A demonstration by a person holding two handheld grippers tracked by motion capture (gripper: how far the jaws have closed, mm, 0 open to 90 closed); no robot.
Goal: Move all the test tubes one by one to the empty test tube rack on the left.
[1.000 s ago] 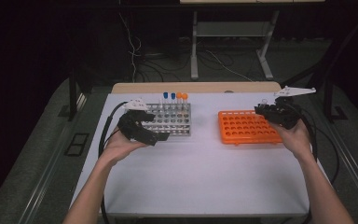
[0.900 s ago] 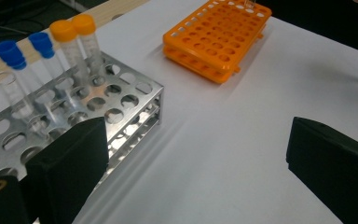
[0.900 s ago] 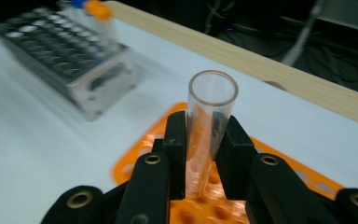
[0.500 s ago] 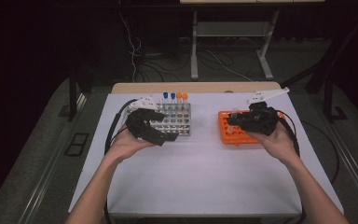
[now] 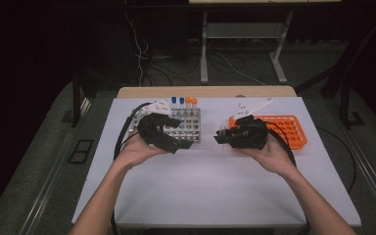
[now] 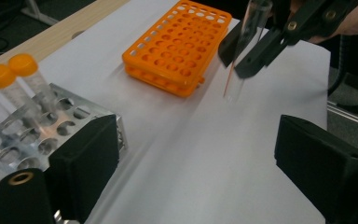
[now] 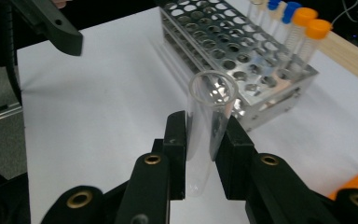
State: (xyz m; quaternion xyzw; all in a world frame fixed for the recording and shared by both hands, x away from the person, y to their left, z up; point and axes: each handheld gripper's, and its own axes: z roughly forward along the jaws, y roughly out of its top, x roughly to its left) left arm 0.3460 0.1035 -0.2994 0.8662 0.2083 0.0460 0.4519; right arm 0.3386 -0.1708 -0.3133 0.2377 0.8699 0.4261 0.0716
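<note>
Two racks stand on the white table (image 5: 215,186), the biggest thing in the high view: a metal rack (image 5: 188,125) toward the left and an orange rack (image 5: 286,129) toward the right, well apart from each other. No brand, label or writing can be read on either rack or on any tube. At the metal rack's far edge stand capped tubes, two with blue caps (image 5: 177,100) and two with orange caps (image 5: 191,101). The left gripper (image 5: 178,142) hovers at the near edge of the metal rack, its jaws spread wide with nothing between them, as the left gripper view shows. The right gripper (image 7: 203,144) is over the bare table between the two racks, just left of the orange rack's near corner. Its jaws are clamped on a clear, uncapped glass tube (image 7: 207,128), gripped around the middle, roughly upright, open mouth up, lower end clear of the table surface.
</note>
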